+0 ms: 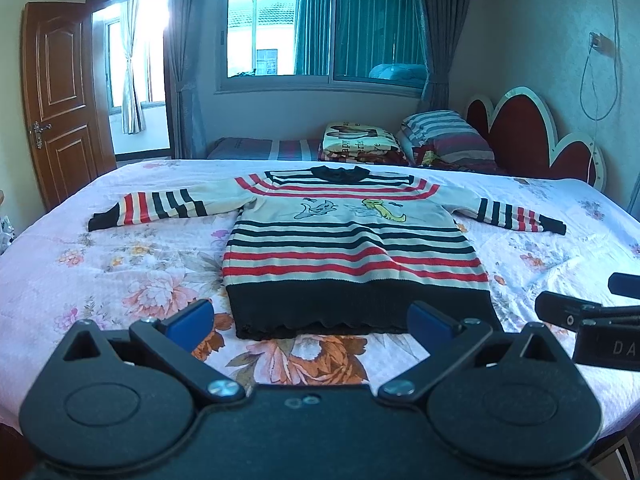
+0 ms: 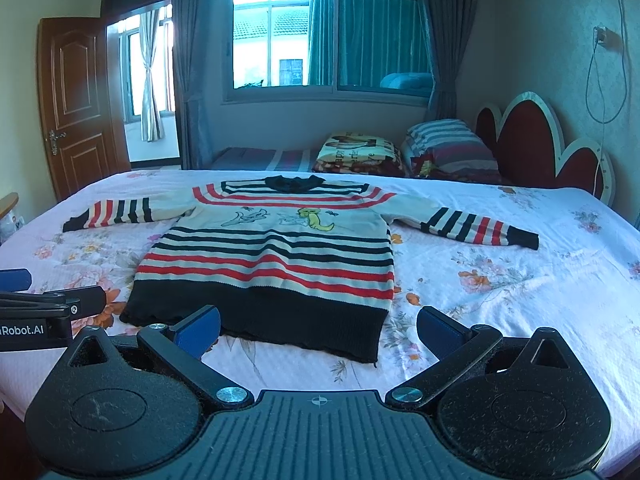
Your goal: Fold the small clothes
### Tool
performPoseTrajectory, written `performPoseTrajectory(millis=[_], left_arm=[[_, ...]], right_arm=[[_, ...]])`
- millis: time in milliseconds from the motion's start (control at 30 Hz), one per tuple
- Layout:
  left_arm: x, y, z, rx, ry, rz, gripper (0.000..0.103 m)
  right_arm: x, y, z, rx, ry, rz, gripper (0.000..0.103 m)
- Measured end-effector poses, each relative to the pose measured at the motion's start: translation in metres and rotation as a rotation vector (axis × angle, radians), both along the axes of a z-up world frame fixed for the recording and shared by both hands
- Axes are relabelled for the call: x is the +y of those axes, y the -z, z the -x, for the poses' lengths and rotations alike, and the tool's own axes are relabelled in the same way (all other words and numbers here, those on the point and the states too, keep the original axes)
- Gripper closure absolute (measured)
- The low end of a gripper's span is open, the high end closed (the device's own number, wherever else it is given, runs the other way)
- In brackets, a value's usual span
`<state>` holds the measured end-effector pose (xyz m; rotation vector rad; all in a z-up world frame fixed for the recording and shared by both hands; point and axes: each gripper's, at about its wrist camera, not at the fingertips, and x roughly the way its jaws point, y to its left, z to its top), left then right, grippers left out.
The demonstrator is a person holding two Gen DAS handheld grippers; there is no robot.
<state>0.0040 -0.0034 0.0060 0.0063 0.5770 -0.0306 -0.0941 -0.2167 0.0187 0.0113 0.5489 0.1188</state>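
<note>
Sweater [image 1: 352,248]: lying flat, sleeves spread.
Left gripper [image 1: 310,322]: gaping wide at its hem — empty.
Right gripper [image 2: 318,328]: likewise.
Risk: knit bunching if pinching one layer.

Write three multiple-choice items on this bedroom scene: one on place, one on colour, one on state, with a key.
1. The sweater lies on:
A. the flowered bedsheet
B. the floor
C. a chair

2. The sweater's hem band is:
A. yellow
B. black
C. green

3. The left gripper and right gripper are:
A. both shut on a sleeve
B. one open, one shut
C. both open, holding nothing

Key: 1 A, it lies flat on the sheet with sleeves spread. 2 B, a black band runs below the red stripes. 3 C, each jaw pair stands wide apart short of the hem.
</note>
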Motion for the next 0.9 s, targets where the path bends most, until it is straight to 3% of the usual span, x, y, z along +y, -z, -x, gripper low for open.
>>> performPoseTrajectory(millis=[900], left_arm=[[-0.0022,0.0012,0.0002,0.000,0.000,-0.001,0.000]], right_arm=[[0.0002,0.0004,0.0004,0.009,0.001,-0.001,0.000]])
